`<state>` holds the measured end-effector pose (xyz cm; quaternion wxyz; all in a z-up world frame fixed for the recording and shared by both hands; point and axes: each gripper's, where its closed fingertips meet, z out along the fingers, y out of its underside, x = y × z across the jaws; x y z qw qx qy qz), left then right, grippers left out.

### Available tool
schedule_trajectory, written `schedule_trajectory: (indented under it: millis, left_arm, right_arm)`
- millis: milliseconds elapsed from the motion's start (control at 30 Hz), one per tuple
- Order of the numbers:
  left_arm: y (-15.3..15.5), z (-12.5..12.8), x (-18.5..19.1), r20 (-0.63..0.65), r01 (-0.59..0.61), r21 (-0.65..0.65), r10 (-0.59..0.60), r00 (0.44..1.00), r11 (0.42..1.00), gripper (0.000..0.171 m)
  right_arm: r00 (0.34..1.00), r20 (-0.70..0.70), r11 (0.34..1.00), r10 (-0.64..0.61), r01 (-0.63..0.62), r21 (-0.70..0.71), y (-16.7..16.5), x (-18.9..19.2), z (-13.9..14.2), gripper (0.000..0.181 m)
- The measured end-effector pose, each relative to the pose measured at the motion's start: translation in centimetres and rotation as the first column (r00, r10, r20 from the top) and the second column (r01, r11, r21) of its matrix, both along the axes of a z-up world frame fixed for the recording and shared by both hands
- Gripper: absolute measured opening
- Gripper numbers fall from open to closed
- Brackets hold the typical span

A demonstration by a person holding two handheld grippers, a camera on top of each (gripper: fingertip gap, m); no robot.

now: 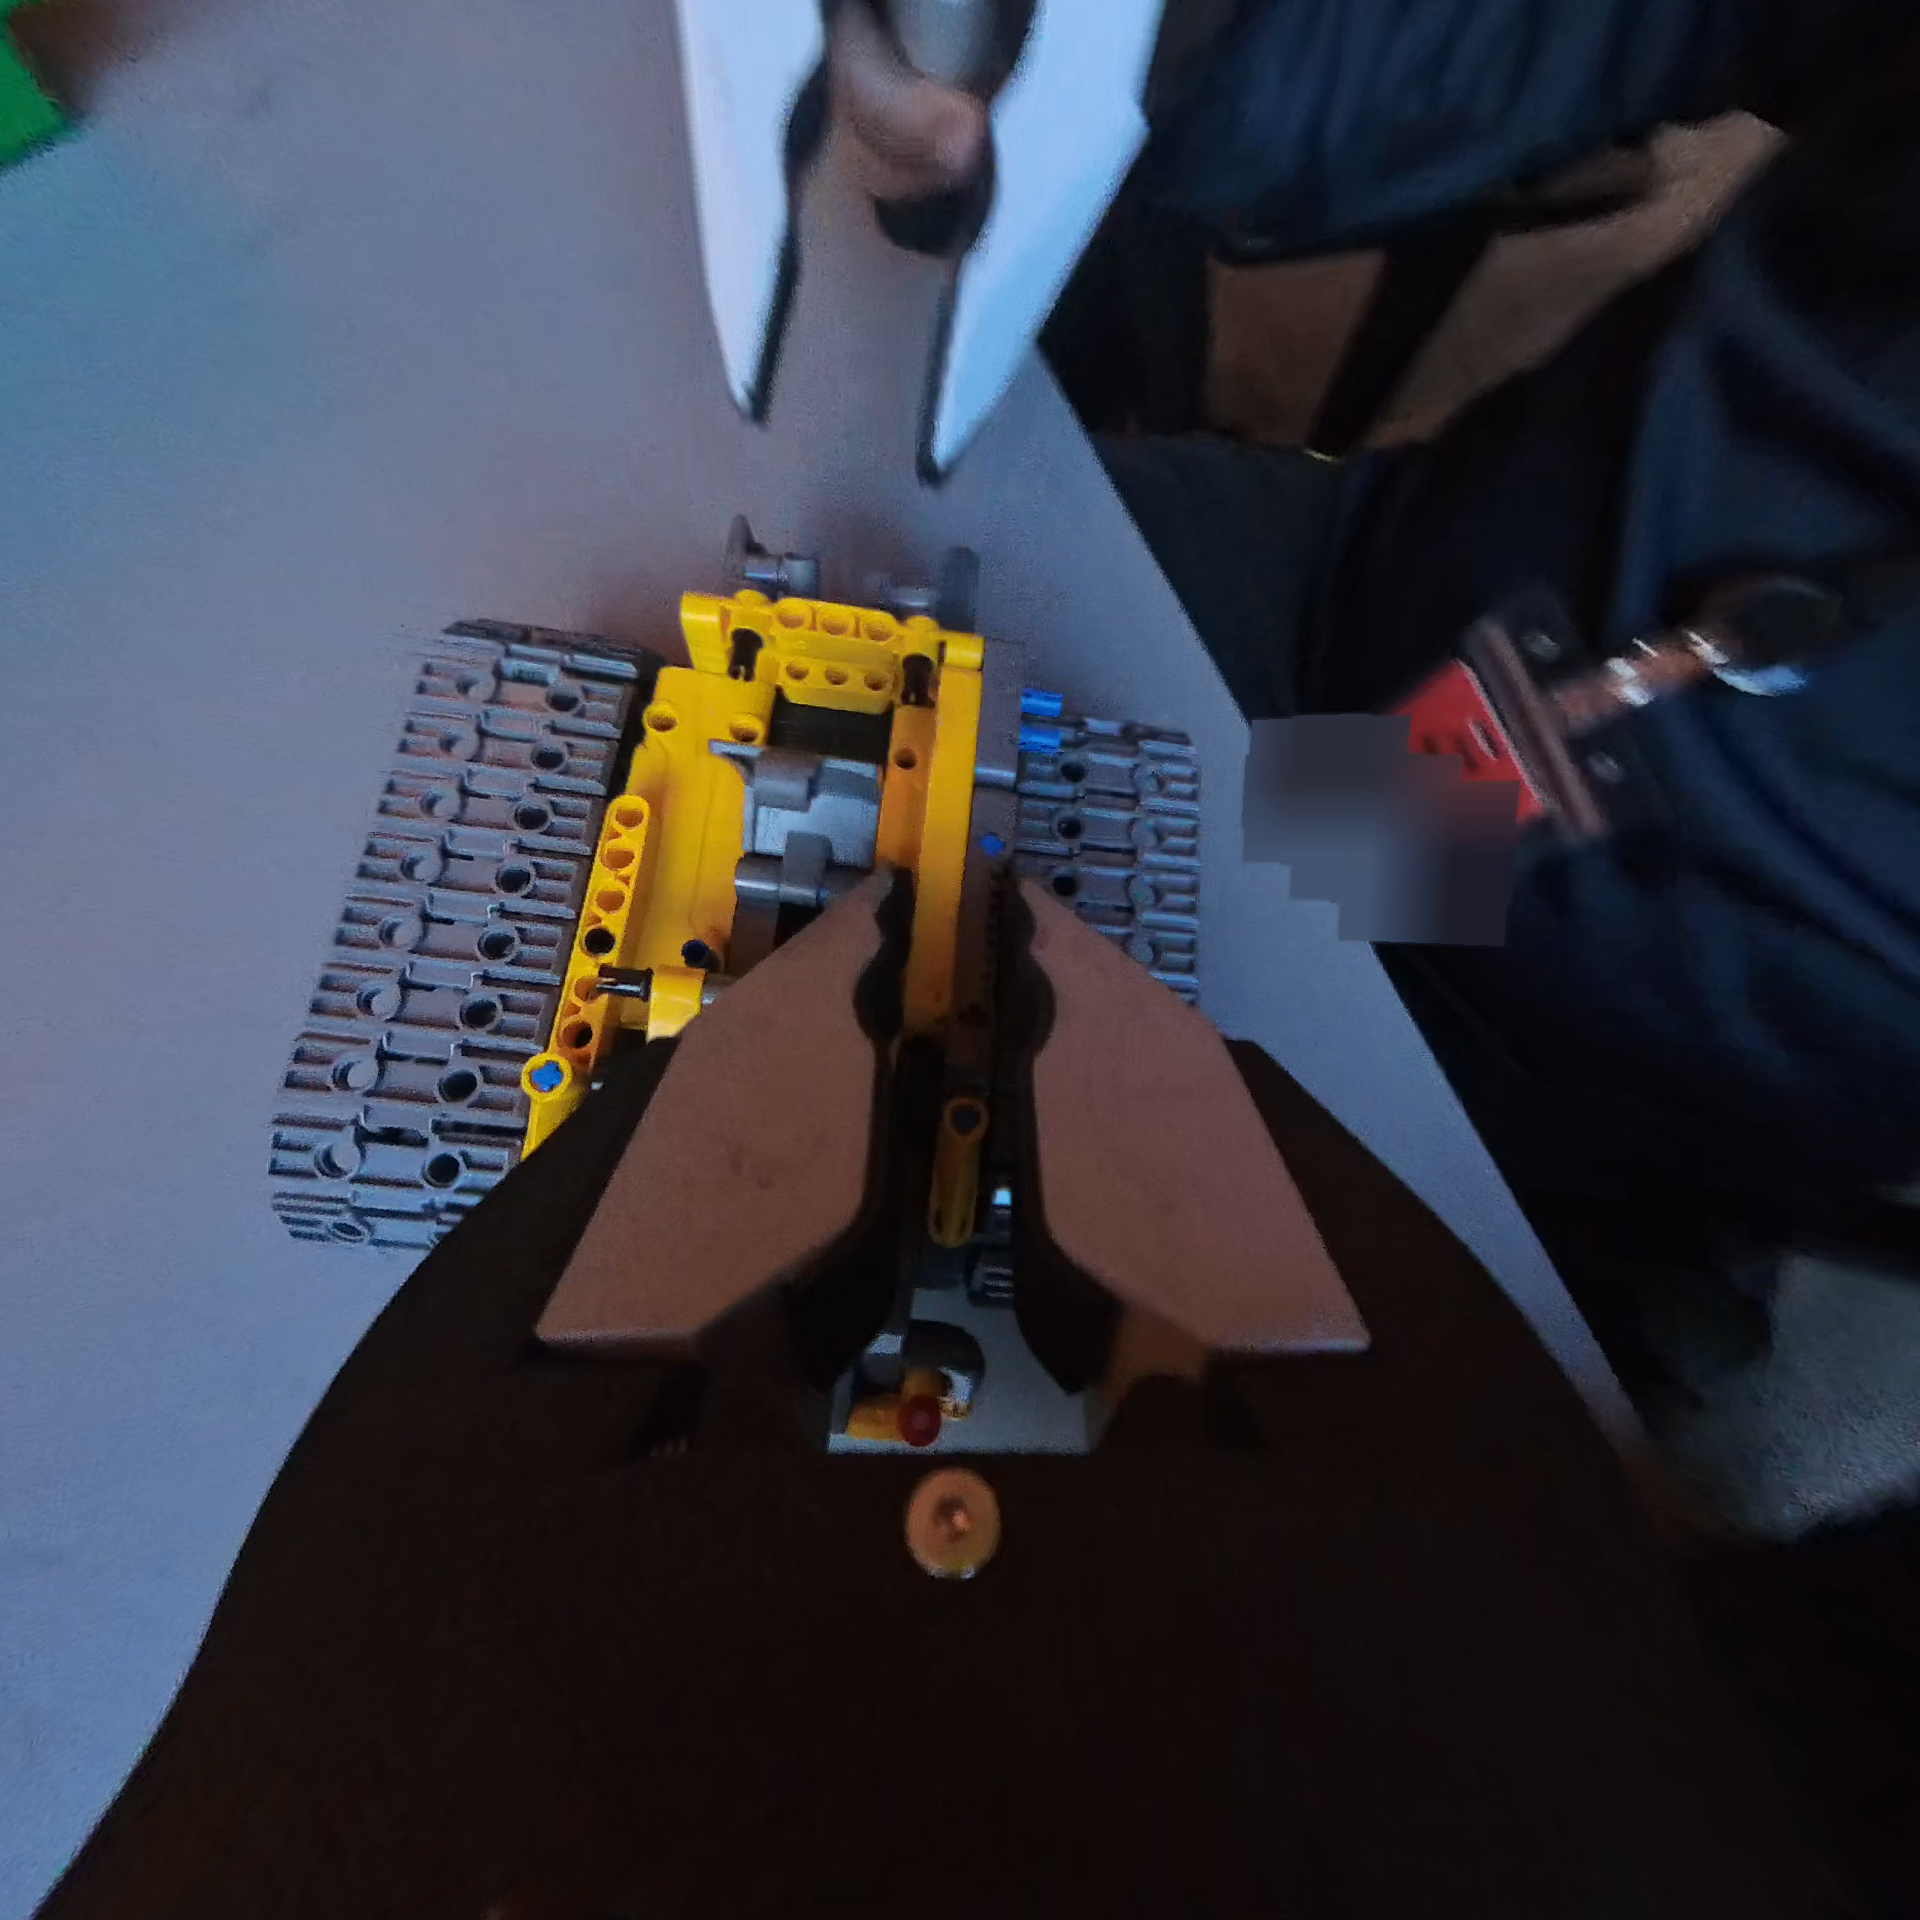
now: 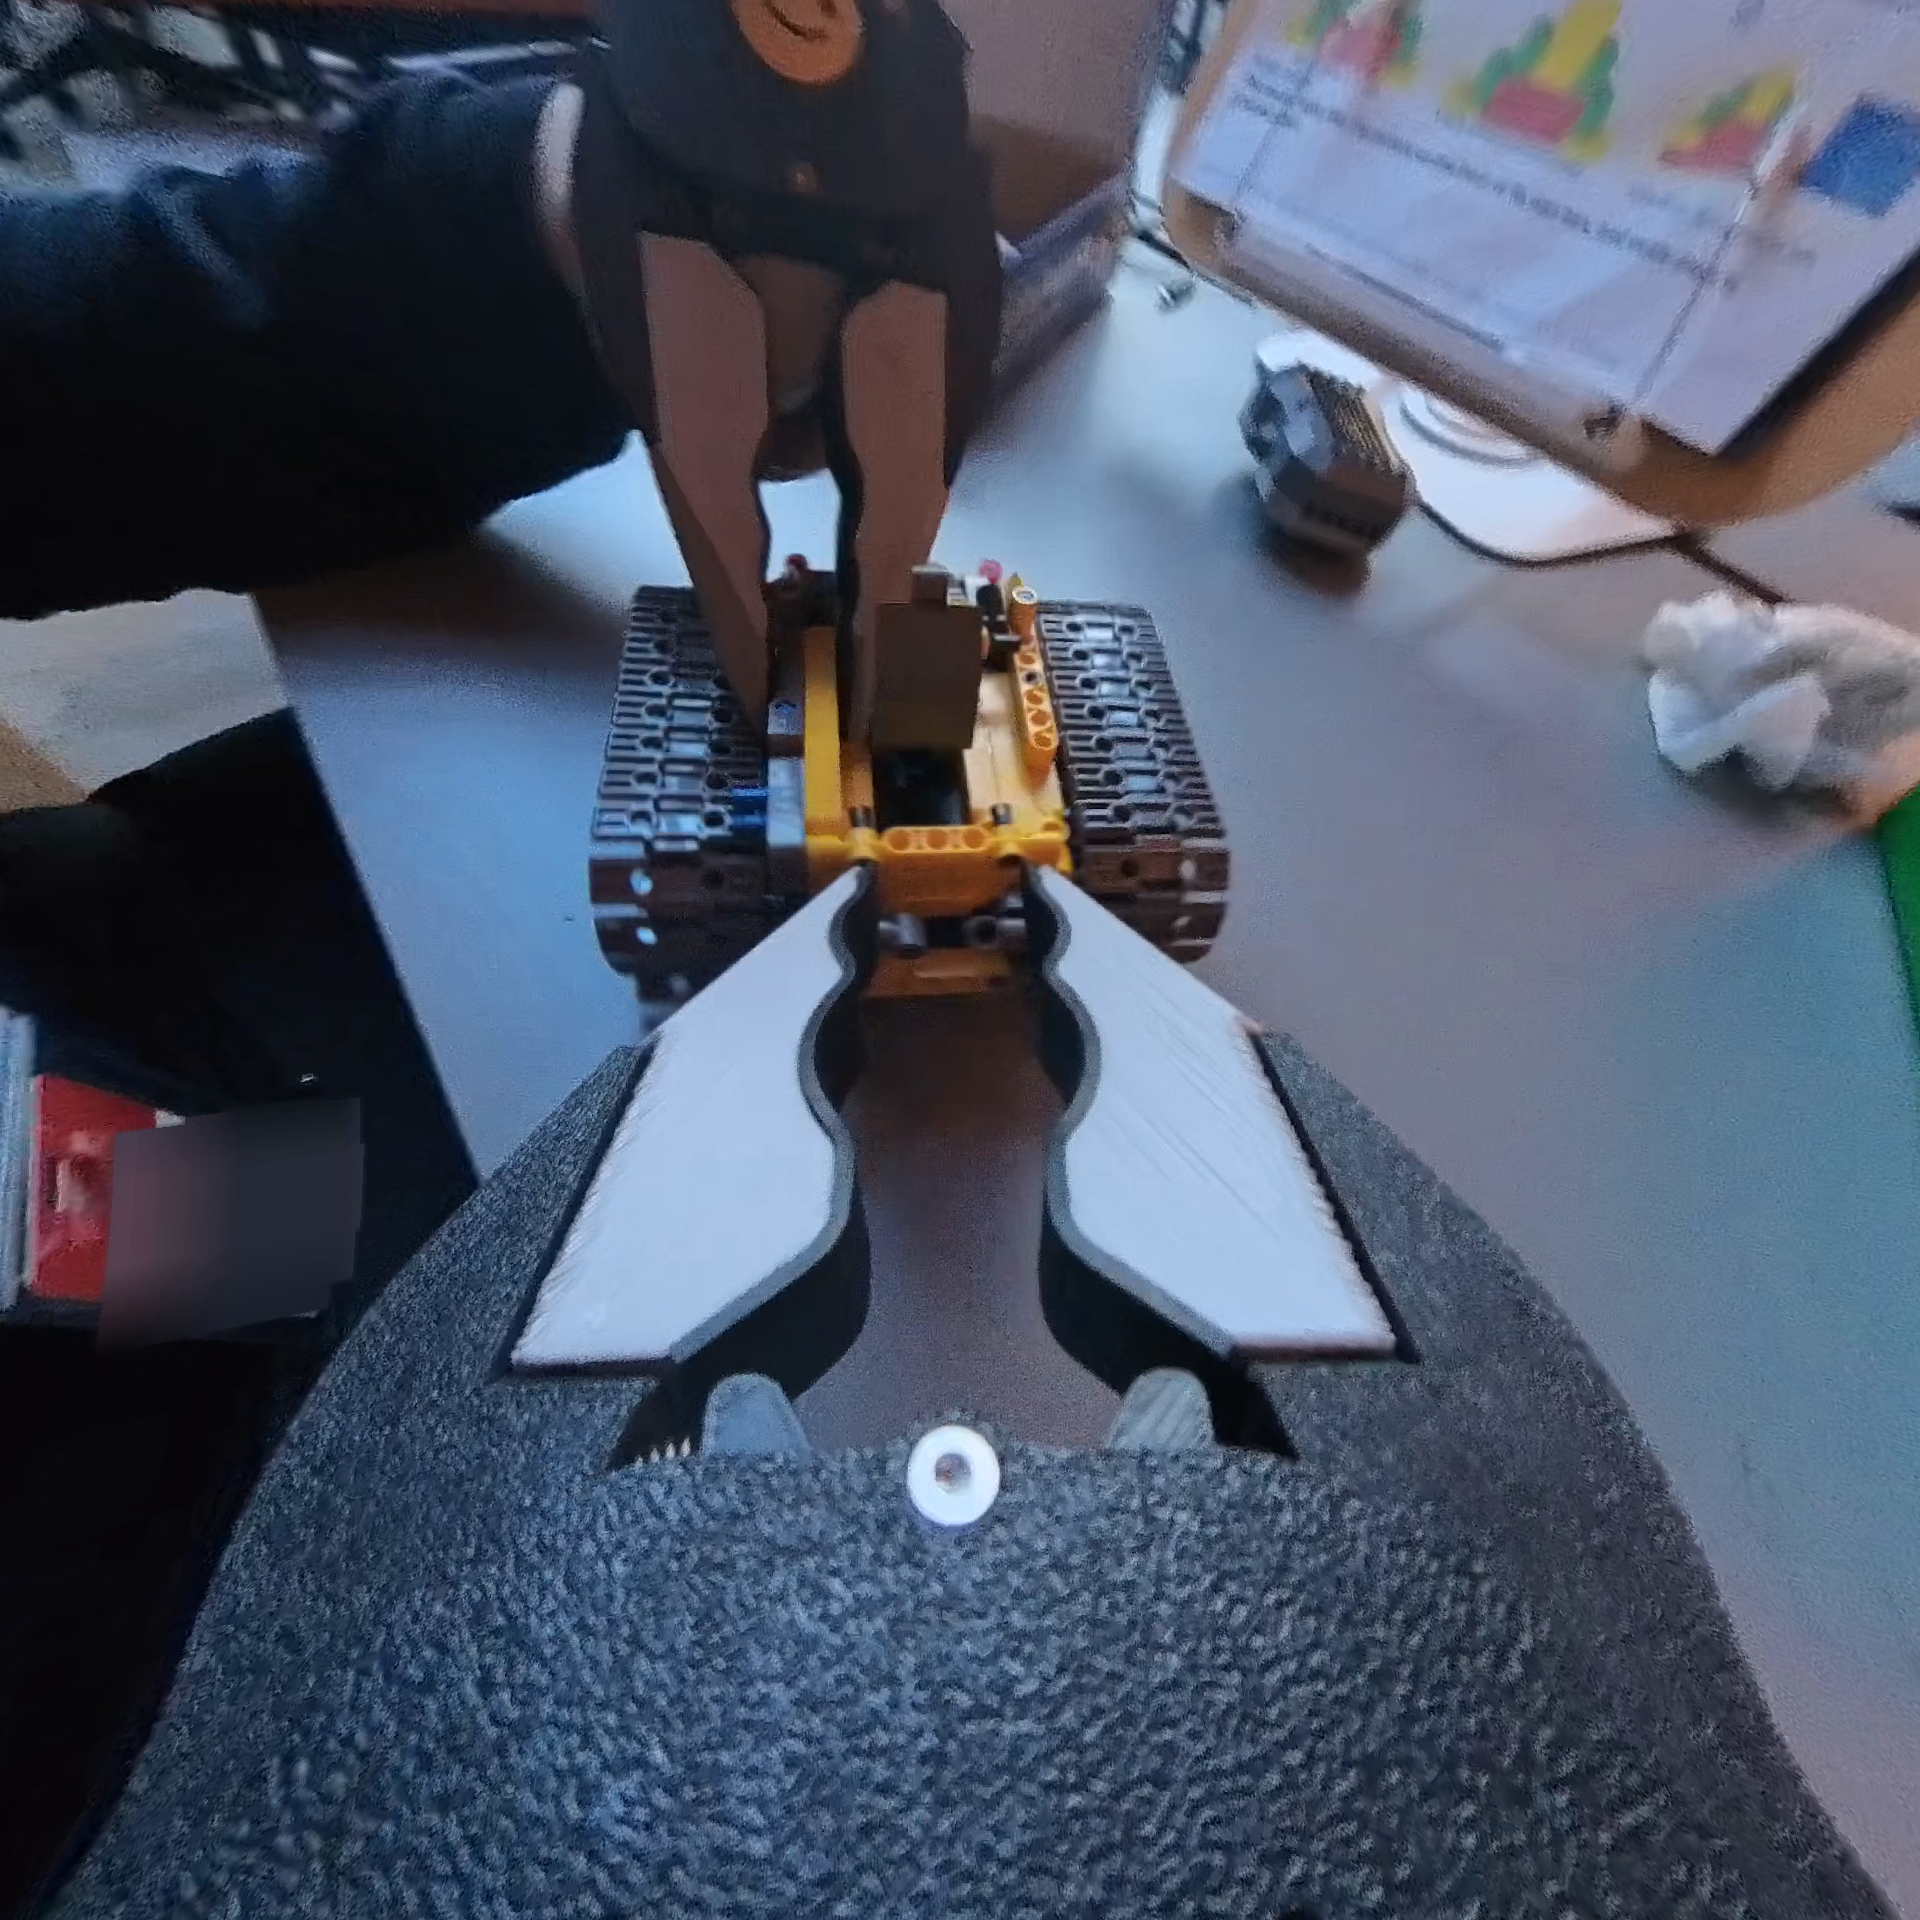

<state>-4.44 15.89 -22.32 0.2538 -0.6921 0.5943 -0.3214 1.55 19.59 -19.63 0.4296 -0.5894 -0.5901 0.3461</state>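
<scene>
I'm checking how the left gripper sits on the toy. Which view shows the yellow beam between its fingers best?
The left wrist view: the left gripper closes on the yellow beam of the tracked toy vehicle, seen close from above. The right wrist view shows the same beam farther off, partly hidden by those fingers.

left gripper [image 1: 951, 894] with brown fingers closed on the yellow side beam [image 1: 940, 831] of a tracked toy vehicle [image 1: 727, 862] standing on a pale table [image 1: 260, 468]; grey tracks [image 1: 457, 925] on either side of the yellow frame, blue pins [image 1: 1039, 719] by the far track; right gripper [image 1: 847, 442] with white fingers hung blurred just beyond the vehicle's far end, jaws parted, touching nothing; dark-clothed person [image 1: 1558, 416] beyond the table edge; green object [image 1: 26, 114] at the far corner
</scene>
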Motion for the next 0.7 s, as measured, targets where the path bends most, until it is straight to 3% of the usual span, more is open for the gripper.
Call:
schedule_trajectory:
  millis: [100, 233, 333, 467, 500, 533, 700]
  left_arm:
    - [-2.3, 0.2, -1.8, 0.021, 0.096, -0.045, -0.096, 0.995, 0.994, 0.014]
    - [-2.5, 0.2, -1.6, 0.009, 0.103, -0.027, -0.103, 0.995, 0.994, 0.016]
    - [-3.0, 0.3, -1.2, 0.01, 0.115, -0.029, -0.115, 0.993, 0.993, 0.022]
    - [-3.6, 0.5, -0.7, 0.037, 0.155, -0.069, -0.153, 0.988, 0.985, 0.033]
    - [-3.6, 0.5, -0.6, 0.041, 0.161, -0.079, -0.158, 0.987, 0.984, 0.033]
    - [-3.0, 0.3, -0.5, 0.027, 0.139, -0.056, -0.137, 0.99, 0.989, 0.019]
    - [-1.4, 0.2, -1.4, -0.066, 0.085, 0.064, -0.081, 0.995, 0.994, 0.016]
  right_arm:
    - [0.996, 0.04, 0.996, 0.085, -0.084, -0.016, -1.8, -0.4, 0.1, 0.029]
    - [0.973, 0.134, 0.978, 0.188, -0.199, 0.07, -3.1, -2.1, -0.7, 0.042]
    - [0.951, 0.218, 0.96, 0.218, -0.25, 0.13, -2.3, -3.1, -1.5, 0.044]
    - [0.882, 0.295, 0.912, 0.367, -0.404, 0.074, -2.8, -3.1, -2.0, 0.036]
    - [0.859, 0.318, 0.898, 0.401, -0.438, 0.049, -3.1, -2.9, -2.2, 0.031]
    - [0.843, 0.332, 0.89, 0.423, -0.456, 0.023, -3.3, -2.9, -2.4, 0.029]
    - [0.865, 0.366, 0.926, 0.343, -0.377, 0.023, -2.9, -3.3, -2.5, 0.029]
